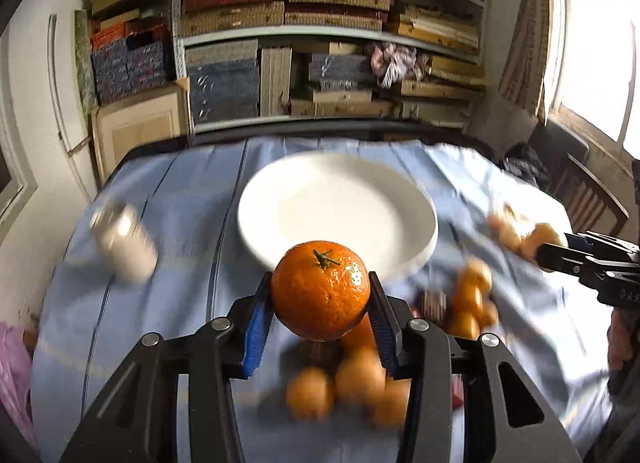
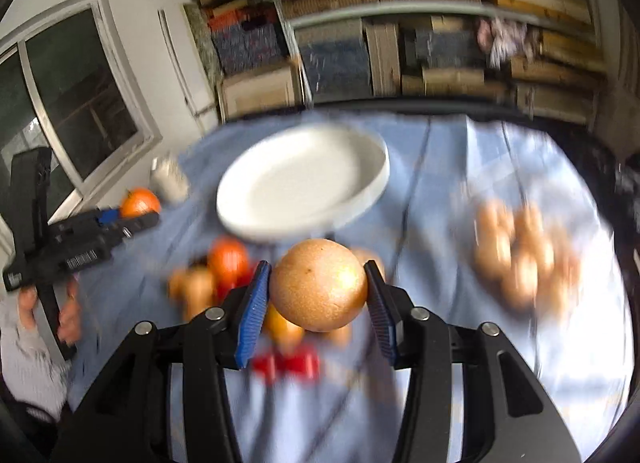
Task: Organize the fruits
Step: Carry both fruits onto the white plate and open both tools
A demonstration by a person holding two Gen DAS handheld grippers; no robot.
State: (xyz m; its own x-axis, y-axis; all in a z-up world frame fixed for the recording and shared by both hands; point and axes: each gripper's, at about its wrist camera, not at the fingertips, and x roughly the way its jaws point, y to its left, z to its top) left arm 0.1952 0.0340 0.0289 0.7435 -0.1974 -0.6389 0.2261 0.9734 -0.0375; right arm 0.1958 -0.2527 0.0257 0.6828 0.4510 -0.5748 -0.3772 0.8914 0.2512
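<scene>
Each gripper carries one fruit clear of the table, seemingly so both can go to the empty white plate (image 1: pixel 304 203) at the centre of the blue cloth (image 1: pixel 192 199); the left gripper (image 1: pixel 320 295) has its jaws partly closed, the blue pads pressing either side of an orange mandarin (image 1: pixel 320 289), gripped across its middle with the stem end facing up, probably so the round fruit cannot roll out; the right gripper (image 2: pixel 318 287) is likewise partly closed on a tan round fruit (image 2: pixel 318 285), held across its widest part; the mandarin is bright orange with pitted, glossy skin and a short green-brown stalk; the tan fruit is paler, golden-brown, finely speckled, with a soft sheen, and what kind it is I cannot tell; below the held fruits a blurred heap of oranges (image 1: pixel 352 387) lies on the cloth, and a separate cluster of tan fruits (image 2: pixel 520 259) sits off to the right, suggesting sorting by kind; a white can (image 1: pixel 124 247) stands left of the plate
</scene>
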